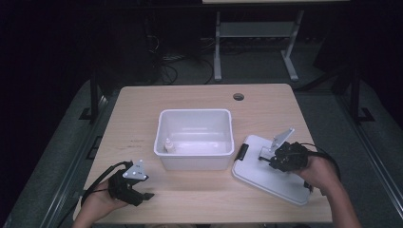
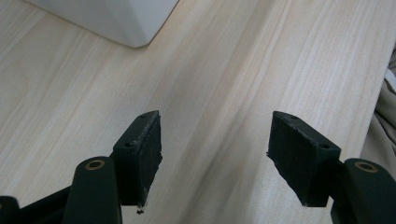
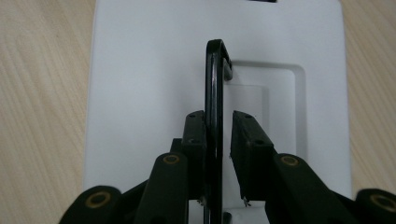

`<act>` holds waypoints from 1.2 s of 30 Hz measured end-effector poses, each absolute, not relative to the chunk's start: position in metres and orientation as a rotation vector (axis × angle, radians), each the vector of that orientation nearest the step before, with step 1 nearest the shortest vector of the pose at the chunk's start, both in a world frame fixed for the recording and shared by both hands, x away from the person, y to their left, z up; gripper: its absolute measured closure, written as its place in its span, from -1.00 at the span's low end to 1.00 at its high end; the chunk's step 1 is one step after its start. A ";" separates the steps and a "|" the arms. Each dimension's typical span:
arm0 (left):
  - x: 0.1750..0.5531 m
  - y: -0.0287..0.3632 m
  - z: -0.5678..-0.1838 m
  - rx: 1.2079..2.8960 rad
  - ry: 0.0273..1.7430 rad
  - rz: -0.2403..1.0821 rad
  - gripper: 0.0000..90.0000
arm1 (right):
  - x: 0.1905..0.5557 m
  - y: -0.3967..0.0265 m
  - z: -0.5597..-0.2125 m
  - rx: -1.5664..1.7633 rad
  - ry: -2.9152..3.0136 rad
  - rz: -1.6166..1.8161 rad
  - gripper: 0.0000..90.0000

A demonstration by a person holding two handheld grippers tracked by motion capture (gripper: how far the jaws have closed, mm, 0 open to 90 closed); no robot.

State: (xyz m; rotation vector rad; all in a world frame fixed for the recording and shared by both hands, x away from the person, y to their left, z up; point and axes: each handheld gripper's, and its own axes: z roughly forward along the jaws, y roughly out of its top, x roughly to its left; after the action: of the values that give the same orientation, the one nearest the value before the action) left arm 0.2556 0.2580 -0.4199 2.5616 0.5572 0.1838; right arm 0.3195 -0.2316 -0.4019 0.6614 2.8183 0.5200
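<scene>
A white lid [image 1: 280, 185] lies flat on the table, right of a white bin [image 1: 195, 112]. The lid's black handle [image 3: 214, 79] stands raised. My right gripper [image 1: 267, 159] straddles that handle: in the right gripper view the gripper [image 3: 218, 135] has its left pad against the handle, with a thin gap left at the right pad. A small white bottle [image 1: 168, 146] stands inside the bin at its near left corner. My left gripper [image 1: 146, 194] hovers open over bare wood near the front left, its jaws [image 2: 215, 154] wide apart with nothing between them.
The wooden table [image 1: 138, 109] has a cable hole [image 1: 238, 97] at the back. A black latch [image 1: 242, 151] sits on the lid's left end. A corner of the bin [image 2: 116, 18] is in the left gripper view. Desk legs and cables stand on the floor beyond.
</scene>
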 end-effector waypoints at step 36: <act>0.257 0.261 -0.421 2.547 0.556 0.172 -0.24 | 0.333 -0.248 -0.378 0.531 2.842 0.624 0.87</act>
State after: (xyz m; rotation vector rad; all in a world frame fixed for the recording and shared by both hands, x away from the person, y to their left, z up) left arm 0.2574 0.2612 -0.4209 2.5469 0.5560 0.1724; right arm 0.3330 -0.2475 -0.3783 0.5314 2.8417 0.6238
